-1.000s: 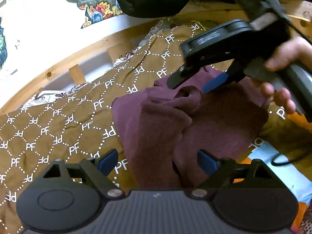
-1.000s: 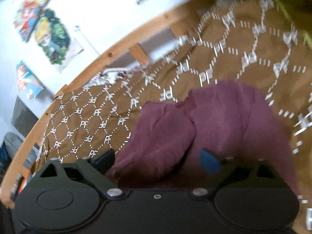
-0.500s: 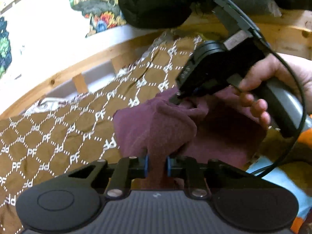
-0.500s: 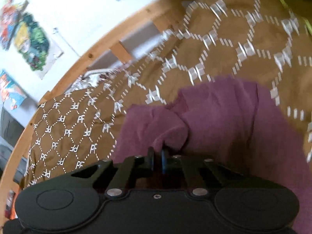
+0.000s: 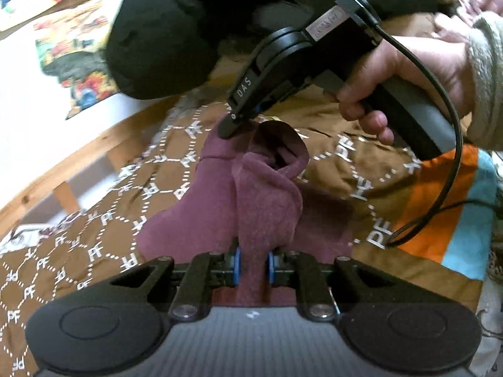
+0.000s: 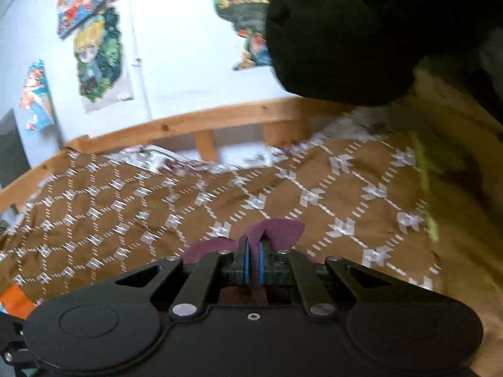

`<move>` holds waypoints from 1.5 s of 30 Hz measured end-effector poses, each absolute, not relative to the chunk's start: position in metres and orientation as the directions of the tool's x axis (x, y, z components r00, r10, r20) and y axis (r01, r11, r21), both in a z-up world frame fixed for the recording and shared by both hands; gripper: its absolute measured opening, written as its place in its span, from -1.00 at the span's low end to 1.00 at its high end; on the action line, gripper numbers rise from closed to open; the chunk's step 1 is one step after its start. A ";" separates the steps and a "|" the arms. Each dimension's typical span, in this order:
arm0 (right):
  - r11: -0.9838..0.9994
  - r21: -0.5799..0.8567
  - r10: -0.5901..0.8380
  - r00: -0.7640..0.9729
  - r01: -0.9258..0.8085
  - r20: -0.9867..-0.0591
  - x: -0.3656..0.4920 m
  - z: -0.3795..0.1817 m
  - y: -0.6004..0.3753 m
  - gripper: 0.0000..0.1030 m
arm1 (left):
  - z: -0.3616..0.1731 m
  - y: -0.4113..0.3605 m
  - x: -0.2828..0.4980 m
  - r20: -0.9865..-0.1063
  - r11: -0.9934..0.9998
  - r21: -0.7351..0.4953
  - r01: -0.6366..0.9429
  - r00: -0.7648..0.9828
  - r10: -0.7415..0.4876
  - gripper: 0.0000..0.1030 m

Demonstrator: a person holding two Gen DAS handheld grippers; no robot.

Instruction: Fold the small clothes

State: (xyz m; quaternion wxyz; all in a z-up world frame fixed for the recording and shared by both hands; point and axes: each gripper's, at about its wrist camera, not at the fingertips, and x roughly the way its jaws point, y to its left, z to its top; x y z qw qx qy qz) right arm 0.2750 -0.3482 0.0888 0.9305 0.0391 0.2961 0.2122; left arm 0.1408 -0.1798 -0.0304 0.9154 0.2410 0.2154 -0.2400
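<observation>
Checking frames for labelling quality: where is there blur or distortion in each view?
Left wrist view: the maroon knit garment is fairly sharp, the brown patterned bedspread smears rightward. Right wrist view: the wall posters and bedspread pattern streak with motion blur; the fisheye bends the wooden bed rail.

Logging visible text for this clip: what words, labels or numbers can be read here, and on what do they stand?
"DAS": on the black body of the right gripper, left wrist view.
"PF": white letters repeated across the brown bedspread.
Small sticker on top of the right gripper: too blurred to read.
Wall posters: pictures only, no readable text.
</observation>
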 end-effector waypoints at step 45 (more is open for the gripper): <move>0.938 0.149 0.342 0.761 -0.313 -0.552 0.196 0.015 -0.370 0.95 | -0.037 -0.096 0.146 -0.633 0.988 -0.128 0.088 0.759 -0.150 0.92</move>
